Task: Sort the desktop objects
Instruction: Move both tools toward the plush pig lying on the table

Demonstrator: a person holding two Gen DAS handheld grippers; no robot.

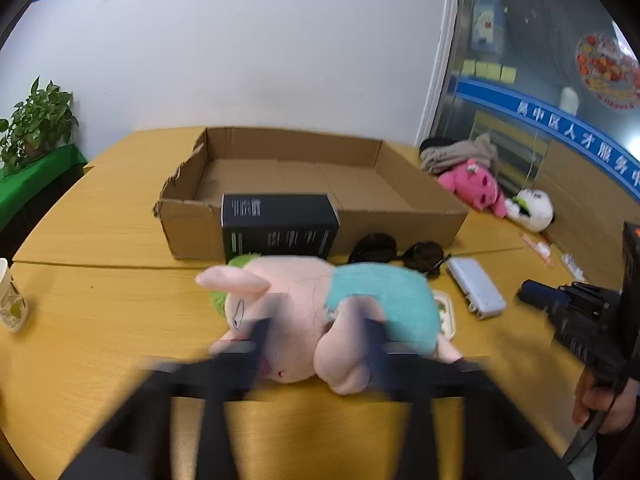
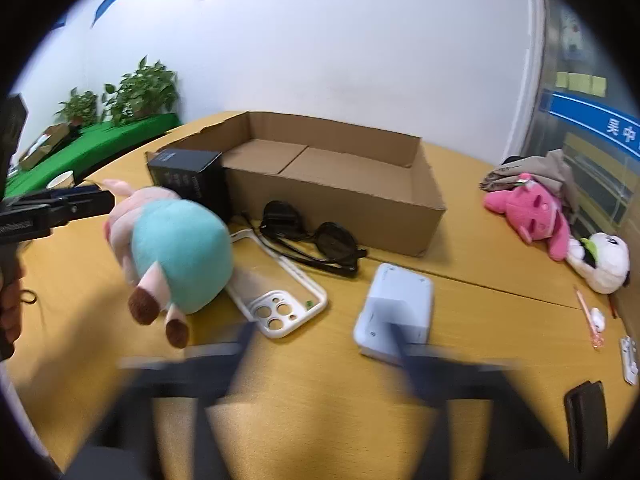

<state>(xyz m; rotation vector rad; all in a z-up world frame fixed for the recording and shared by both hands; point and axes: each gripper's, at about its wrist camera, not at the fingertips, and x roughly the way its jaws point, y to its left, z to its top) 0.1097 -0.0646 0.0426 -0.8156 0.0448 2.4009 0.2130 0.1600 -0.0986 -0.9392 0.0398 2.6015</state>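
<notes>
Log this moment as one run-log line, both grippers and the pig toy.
left gripper: shut on pig plush, lifted | right gripper: open, above table | cardboard box: empty

**A crowded wooden table**

The yellow wooden table (image 2: 320, 420) carries an open cardboard box (image 2: 340, 196). Touching the box's near wall stands a black carton (image 2: 188, 180). Just in front of the box lie dark sunglasses (image 2: 312, 240), a clear phone case (image 2: 280, 300) and a pale blue device (image 2: 396, 312). Well to the box's right lie a pink plush (image 2: 532, 212) and a white plush (image 2: 600, 260). A paper cup (image 1: 10, 304) stands far left.
</notes>
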